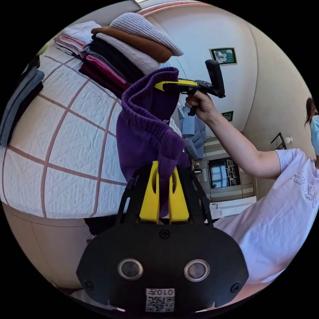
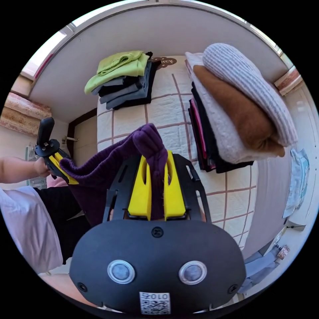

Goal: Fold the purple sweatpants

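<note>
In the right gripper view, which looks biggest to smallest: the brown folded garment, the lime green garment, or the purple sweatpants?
1. purple sweatpants, though nearness to the camera inflates them
2. brown folded garment
3. lime green garment, which lies farther off, so its true size is unsure

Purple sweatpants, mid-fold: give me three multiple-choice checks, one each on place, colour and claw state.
1. Where are the purple sweatpants?
A. flat on the bed
B. held up between both claws
C. on the floor

2. What colour tops the stack by the far wall?
A. light green
B. red
C. orange

3. The right claw is:
A. open
B. shut on the sweatpants
C. shut on nothing

Answers: 1 B, cloth hangs from left claw and right claw. 2 A, the green garment lies uppermost. 3 B, purple cloth sits pinched between its yellow jaws.
</note>
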`<state>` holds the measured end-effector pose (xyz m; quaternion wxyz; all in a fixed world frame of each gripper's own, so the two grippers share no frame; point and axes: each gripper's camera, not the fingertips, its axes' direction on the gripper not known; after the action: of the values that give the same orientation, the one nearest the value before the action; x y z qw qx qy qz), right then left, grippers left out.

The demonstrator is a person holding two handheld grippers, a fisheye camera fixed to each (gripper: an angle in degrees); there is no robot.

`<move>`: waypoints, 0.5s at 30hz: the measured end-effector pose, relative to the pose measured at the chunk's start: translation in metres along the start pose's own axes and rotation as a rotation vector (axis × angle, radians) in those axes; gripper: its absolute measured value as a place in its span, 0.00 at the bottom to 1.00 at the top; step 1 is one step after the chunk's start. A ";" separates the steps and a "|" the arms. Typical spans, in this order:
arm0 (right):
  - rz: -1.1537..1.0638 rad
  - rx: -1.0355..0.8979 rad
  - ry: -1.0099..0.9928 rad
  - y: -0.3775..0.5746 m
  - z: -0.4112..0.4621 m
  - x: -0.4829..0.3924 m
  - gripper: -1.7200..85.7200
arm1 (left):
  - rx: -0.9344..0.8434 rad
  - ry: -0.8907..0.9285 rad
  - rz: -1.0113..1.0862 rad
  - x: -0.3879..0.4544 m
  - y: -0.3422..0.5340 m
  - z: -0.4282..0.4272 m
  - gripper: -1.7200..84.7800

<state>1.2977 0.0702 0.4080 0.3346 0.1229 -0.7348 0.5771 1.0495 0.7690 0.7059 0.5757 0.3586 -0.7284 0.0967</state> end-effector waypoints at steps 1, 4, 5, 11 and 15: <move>0.004 0.016 0.028 -0.012 -0.001 -0.001 0.08 | 0.036 0.012 -0.014 -0.004 -0.001 -0.019 0.04; 0.023 0.114 0.050 -0.039 0.007 -0.009 0.09 | 0.120 -0.013 -0.087 -0.023 0.002 -0.064 0.04; 0.041 0.156 0.047 -0.049 0.019 -0.013 0.11 | 0.136 -0.020 -0.101 -0.027 0.003 -0.072 0.04; 0.146 -0.006 -0.082 -0.056 0.116 -0.041 0.22 | 0.122 -0.274 -0.293 -0.084 0.019 -0.125 0.05; 0.289 0.166 -0.176 0.050 0.131 -0.053 0.19 | 0.124 -0.349 -0.326 -0.089 0.029 -0.156 0.05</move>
<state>1.2632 -0.0470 0.3223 0.1714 0.0932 -0.7212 0.6647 1.1579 0.9125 0.6828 0.4260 0.5172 -0.7421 -0.0165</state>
